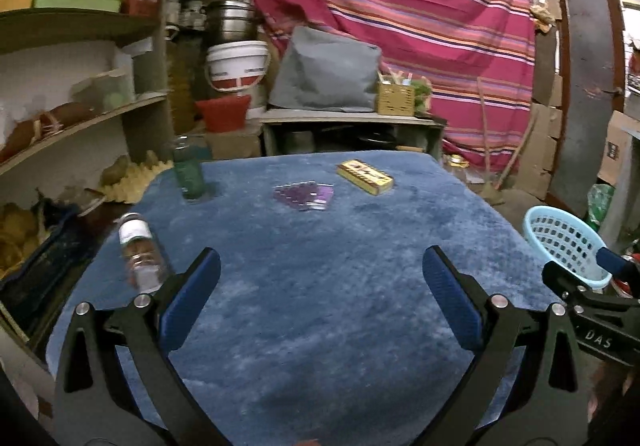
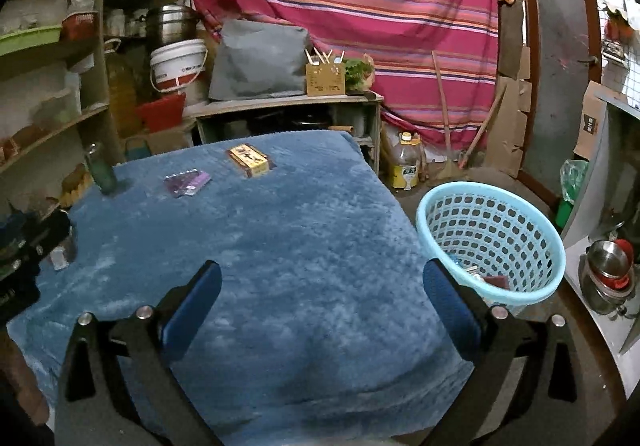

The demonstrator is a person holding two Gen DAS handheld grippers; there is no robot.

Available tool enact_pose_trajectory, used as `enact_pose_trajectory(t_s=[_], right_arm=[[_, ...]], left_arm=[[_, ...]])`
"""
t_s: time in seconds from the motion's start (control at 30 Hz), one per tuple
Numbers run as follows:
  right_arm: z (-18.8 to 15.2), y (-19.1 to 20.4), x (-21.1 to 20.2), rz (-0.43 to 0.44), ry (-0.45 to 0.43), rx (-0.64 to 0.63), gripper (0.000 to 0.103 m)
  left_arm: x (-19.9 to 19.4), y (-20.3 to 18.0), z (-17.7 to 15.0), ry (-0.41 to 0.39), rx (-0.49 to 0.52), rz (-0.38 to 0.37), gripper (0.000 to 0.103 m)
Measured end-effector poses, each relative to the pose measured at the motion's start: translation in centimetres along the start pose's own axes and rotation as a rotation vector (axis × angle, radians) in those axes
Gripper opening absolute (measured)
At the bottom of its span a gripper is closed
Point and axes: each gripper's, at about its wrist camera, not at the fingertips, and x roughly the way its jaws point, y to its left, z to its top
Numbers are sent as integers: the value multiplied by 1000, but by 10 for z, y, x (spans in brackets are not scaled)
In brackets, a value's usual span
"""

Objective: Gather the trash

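Note:
On the blue plush table (image 1: 320,286) lie a clear plastic bottle (image 1: 140,254) on its side at the left, a purple wrapper (image 1: 304,195) and a yellow box (image 1: 364,175) farther back. An upright green bottle (image 1: 188,173) stands at the far left. My left gripper (image 1: 320,278) is open and empty above the table, just right of the clear bottle. My right gripper (image 2: 320,286) is open and empty over the table's right side. The wrapper (image 2: 186,181), the box (image 2: 250,161) and the green bottle (image 2: 100,169) also show in the right wrist view. The light blue basket (image 2: 488,238) stands right of the table with some trash inside.
Shelves (image 1: 80,113) with containers line the left. A low bench (image 1: 348,117) with a grey bag and a wooden holder stands behind the table, before a striped curtain (image 1: 400,25). An oil bottle (image 2: 406,165) stands on the floor. Steel pots (image 2: 608,274) sit at the right.

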Motion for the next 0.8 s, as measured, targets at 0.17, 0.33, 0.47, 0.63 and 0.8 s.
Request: enact_pose_trajectory(t_s=[0.17,0.33,0.47,0.63,0.8], right_arm=[[-9,17,-7,-25,2,-35,98],[-15,32,-10,5,16,-53,98],[-16,42,-15,24,6,-59,98],[-14,48,-22,11,-37,-71,98],[-11,47,-21,21,-36,-52,98]], left_arm=[[-10,16,-3,-8,-23,21,98],[-14,25,-6,-16,-45,29,98],[-16,28,-8,-19,-63,28,98],[-16,28,-10,-26,-64,43,98],[-13,28,-12,-14,-67,30,98]])
